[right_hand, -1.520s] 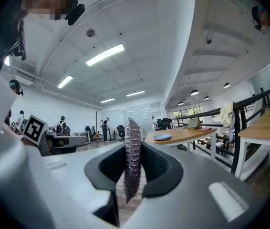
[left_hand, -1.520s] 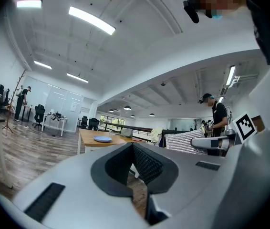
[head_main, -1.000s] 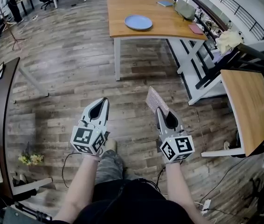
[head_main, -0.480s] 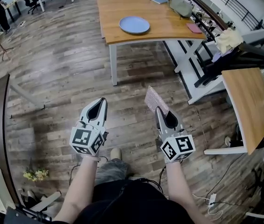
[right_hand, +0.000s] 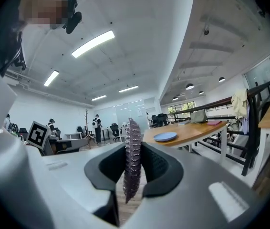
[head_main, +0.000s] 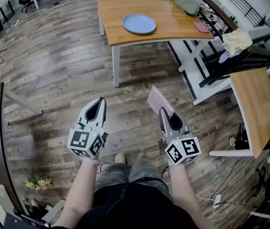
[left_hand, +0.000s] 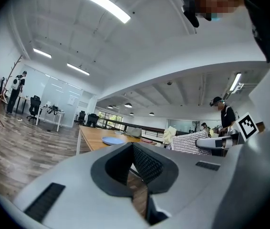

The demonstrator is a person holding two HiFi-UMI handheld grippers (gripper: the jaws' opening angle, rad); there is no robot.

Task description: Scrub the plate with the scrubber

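Well short of the plate [head_main: 139, 23], the scrubber [head_main: 160, 100] is held ready for scrubbing.
It is clamped in the right gripper's [head_main: 162, 111] jaws; the left gripper's [head_main: 101, 101] jaws are clenched empty.

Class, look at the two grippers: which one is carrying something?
The right gripper, shut on the flat scrubber; the left gripper is shut with nothing between its jaws.

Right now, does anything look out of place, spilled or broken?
Nothing spilled or broken. The plate lies flat on the table. The scrubber stands on edge in the right gripper. Only oddity: a yellow bunch, maybe flowers, lying on the floor.
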